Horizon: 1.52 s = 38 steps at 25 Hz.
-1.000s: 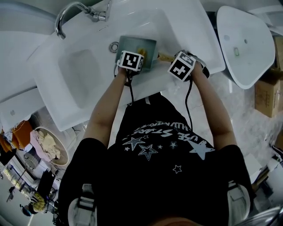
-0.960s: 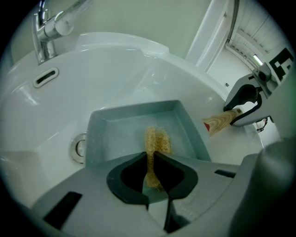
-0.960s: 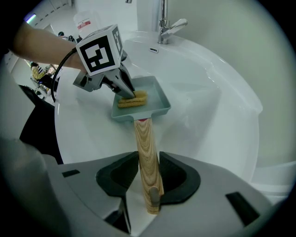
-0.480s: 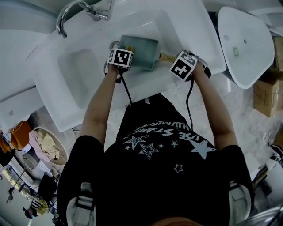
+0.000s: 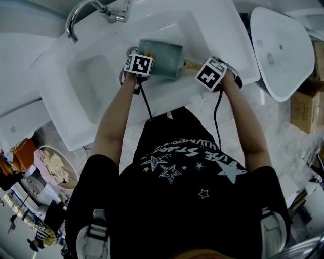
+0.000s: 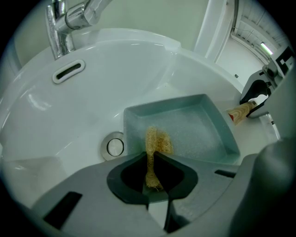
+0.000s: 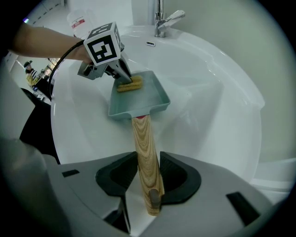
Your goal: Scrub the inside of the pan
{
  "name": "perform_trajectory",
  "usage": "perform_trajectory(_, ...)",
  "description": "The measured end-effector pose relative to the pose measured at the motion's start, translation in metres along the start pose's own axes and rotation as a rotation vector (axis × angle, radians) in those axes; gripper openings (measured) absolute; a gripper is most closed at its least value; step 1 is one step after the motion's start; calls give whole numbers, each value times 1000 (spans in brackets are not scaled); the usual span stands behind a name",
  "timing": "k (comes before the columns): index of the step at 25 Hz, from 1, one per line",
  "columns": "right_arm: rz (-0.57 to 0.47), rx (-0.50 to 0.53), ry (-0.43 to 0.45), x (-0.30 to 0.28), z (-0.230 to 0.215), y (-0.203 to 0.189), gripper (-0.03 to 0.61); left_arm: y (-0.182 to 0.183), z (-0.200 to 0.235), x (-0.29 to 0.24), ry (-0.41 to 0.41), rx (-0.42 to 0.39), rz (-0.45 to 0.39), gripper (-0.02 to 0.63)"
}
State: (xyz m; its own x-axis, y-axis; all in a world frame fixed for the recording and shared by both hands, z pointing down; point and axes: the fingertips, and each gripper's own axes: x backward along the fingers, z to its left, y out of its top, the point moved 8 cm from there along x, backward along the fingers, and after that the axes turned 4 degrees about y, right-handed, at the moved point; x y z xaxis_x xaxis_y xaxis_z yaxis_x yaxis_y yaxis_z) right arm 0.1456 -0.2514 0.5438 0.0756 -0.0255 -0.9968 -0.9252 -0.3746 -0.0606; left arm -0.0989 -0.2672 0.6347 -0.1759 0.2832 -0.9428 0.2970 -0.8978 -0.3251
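Since approx. 1 s ago, the L gripper [image 6: 151,155] has been shifted from over the pan's middle toward its left edge, nearer the drain; the R gripper [image 7: 147,162] is seen at much the same spot.

A white glossy ceramic sink [image 5: 91,81] with rounded, sloped walls fills most of the head view. A second loose white basin [image 5: 278,50] is seen to the right, above a pale marbled floor [image 5: 283,136] and beside a cardboard box [image 5: 306,109]. A curved chrome faucet [image 5: 81,15] is mounted at the sink's back.

The pan [image 6: 194,129], rectangular w/ rounded corners, grey-teal and finely speckled inside, is lying in the sink bowl just beside the round metal drain [image 6: 114,146]. Its wooden handle [image 7: 144,143], pale w/ clear grain, is pointed toward the sink's front edge and is set between the R gripper's dark jaws; both pads are touching it while the jaws are being eased open.

A scrubber [image 6: 157,141], a tan, coarse, fibrous strip, is clamped between the L gripper's closed jaws, and its free end is laid on the pan floor near the left wall.
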Motion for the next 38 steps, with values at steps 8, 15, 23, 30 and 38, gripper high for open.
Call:
perform_trajectory(8,-8,-9,-3,0,1,-1,147,21,-29,18,-85,-33,-63,51)
perform_trajectory(15,-17,-2,-10,1,1,-3,147,40,-64,17,-209,-6,-97,49)
perform_trajectory(23,-23,12,-11,1,2,-4,147,45,-79,8,-268,70,-77,51)
perform_trajectory(30,-24,23,-4,0,1,-4,144,45,-81,0,-274,106,-59,51)
perform_trajectory(38,-25,18,-7,0,1,-4,144,44,-78,-1,-249,99,-45,49)
